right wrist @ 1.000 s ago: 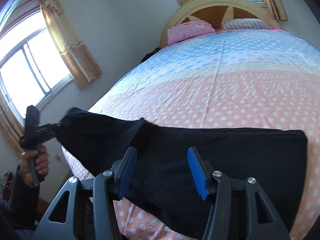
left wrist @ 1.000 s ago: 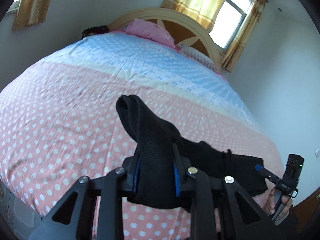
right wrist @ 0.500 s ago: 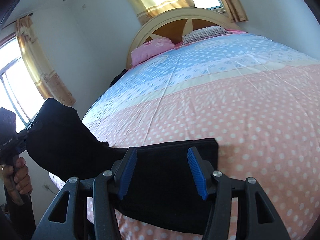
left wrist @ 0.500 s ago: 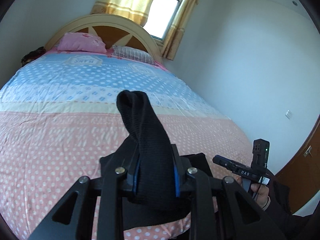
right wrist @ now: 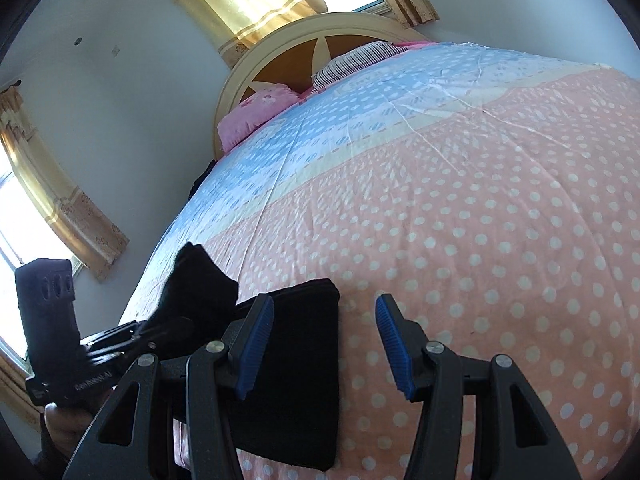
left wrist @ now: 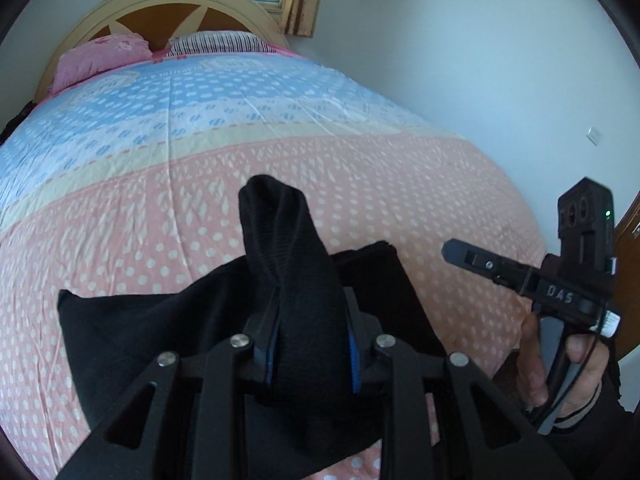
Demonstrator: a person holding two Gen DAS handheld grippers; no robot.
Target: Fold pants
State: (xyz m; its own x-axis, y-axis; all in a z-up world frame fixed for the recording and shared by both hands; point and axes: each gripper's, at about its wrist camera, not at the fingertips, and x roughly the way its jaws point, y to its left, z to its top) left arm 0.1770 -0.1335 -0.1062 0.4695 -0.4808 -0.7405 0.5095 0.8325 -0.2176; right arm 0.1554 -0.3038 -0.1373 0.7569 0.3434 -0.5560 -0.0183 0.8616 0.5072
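Here the left claw [left wrist: 312,344] pinches the black pants [right wrist: 296,380], hiding its pads; right claw [right wrist: 326,348] spread.

The left claw [left wrist: 312,336] pinches a bunch of the black pants [left wrist: 160,344] (rest draped on the dotted bedspread [left wrist: 160,220]).

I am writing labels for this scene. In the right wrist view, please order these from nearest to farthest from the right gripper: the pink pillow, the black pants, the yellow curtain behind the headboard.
1. Black pants: just left of the right gripper, on the pink dotted cover.
2. Pink pillow: at the head of the bed, upper left.
3. Yellow curtain: beyond the headboard, at the top.
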